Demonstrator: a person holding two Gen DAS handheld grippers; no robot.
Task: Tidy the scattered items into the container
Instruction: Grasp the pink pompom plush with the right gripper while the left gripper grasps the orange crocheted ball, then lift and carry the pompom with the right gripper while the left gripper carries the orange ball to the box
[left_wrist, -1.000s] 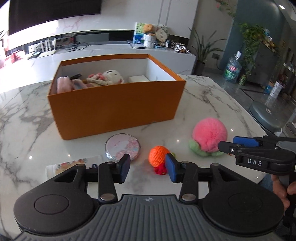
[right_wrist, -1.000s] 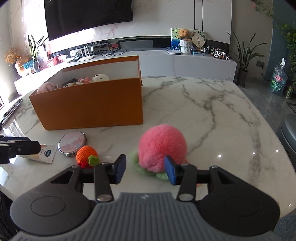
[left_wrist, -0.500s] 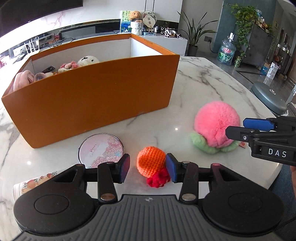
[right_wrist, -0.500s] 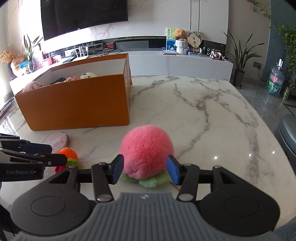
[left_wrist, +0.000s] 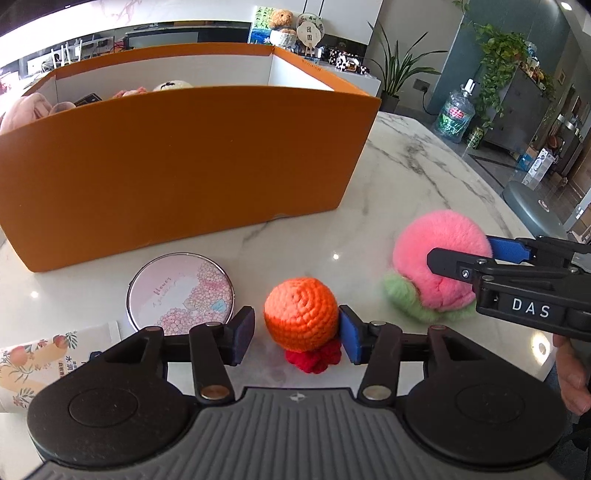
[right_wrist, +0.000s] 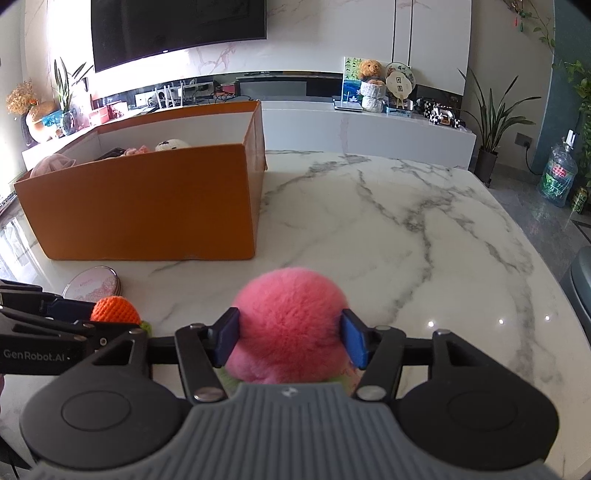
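Note:
An orange crochet ball (left_wrist: 301, 317) with a red base lies on the marble table between my left gripper's (left_wrist: 297, 335) open jaws; the right pad touches it, the left pad stands apart. A pink fluffy peach toy (right_wrist: 286, 328) with green leaves sits between my right gripper's (right_wrist: 288, 338) open pads, which brush its fur. The peach also shows in the left wrist view (left_wrist: 436, 269). The orange box (left_wrist: 177, 162) stands behind with soft toys inside.
A round pink floral tin (left_wrist: 180, 291) lies left of the crochet ball, by a printed packet (left_wrist: 40, 365) at the table's left edge. The table edge runs close on the right, with a grey stool (left_wrist: 532, 206) beyond it.
Both grippers have moved forward and lower: the crochet ball now sits between the left jaws and the pink peach deeper between the right jaws. The box looms closer.

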